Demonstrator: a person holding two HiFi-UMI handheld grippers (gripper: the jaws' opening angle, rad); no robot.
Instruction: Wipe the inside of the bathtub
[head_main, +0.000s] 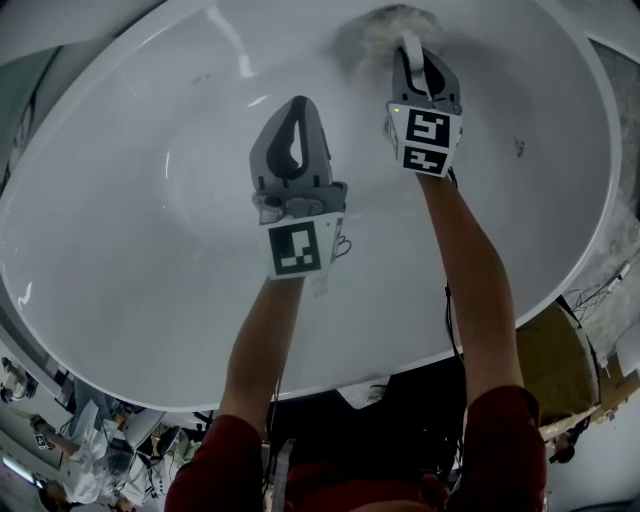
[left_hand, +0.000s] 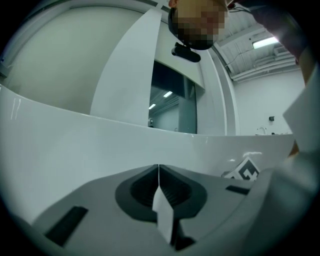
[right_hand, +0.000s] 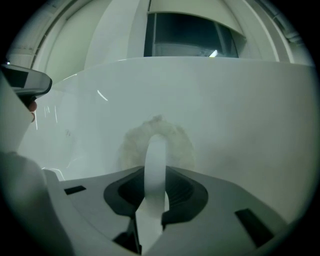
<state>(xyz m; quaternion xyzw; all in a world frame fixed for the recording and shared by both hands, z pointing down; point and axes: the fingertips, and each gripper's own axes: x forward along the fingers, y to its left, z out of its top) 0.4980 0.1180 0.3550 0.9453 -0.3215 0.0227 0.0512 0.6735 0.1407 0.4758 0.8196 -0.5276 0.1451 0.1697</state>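
Observation:
A white bathtub (head_main: 130, 200) fills the head view, and both grippers are inside it. My right gripper (head_main: 410, 48) is at the far wall, shut on the white loop handle (right_hand: 156, 155) of a round fluffy scrub pad (head_main: 392, 20). The pad (right_hand: 129, 146) lies flat against the tub wall (right_hand: 240, 110). My left gripper (head_main: 296, 102) hovers over the middle of the basin, to the left of the right one and nearer me. Its jaws (left_hand: 159, 169) are shut with nothing between them, and they point at the tub's side wall (left_hand: 75, 145).
The tub's near rim (head_main: 400, 365) curves just in front of my body. Cables and a brown board (head_main: 560, 350) lie on the floor to the right. Clutter (head_main: 80, 440) sits at the bottom left outside the tub. The right gripper's marker cube (left_hand: 245, 172) shows in the left gripper view.

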